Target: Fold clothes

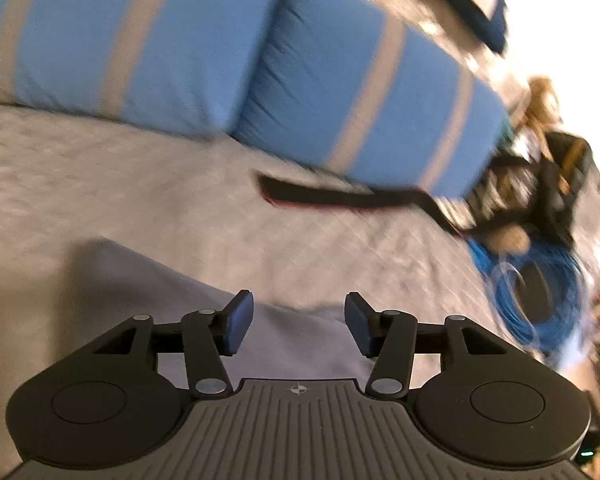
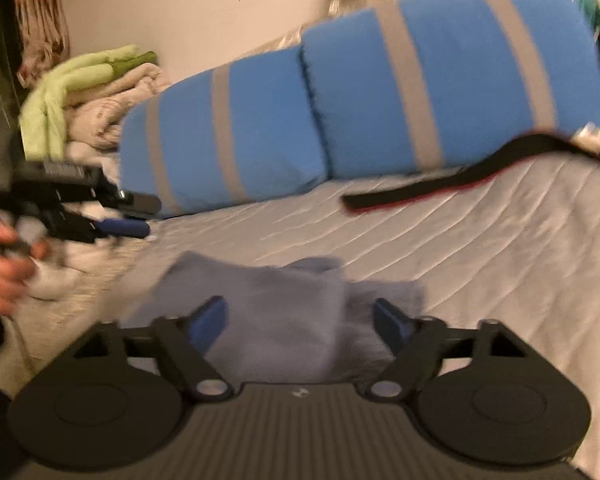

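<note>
A pale grey-lilac garment [image 1: 284, 336] lies folded on the quilted bed, just ahead of and beneath my left gripper [image 1: 298, 326], which is open and empty above it. The same garment [image 2: 276, 312] shows in the right wrist view, folded into a small stack under my right gripper [image 2: 300, 324], which is open and empty. The left gripper [image 2: 112, 216] also appears at the left of the right wrist view, held in a hand. Both views are blurred by motion.
Two blue pillows with grey stripes [image 1: 204, 40] [image 2: 380, 92] lie along the head of the bed. A black strap with a red edge [image 1: 340, 198] [image 2: 440, 184] lies before them. A pile of green and beige clothes [image 2: 88, 92] sits at the left. A blue cable coil [image 1: 540, 296] lies off the bed.
</note>
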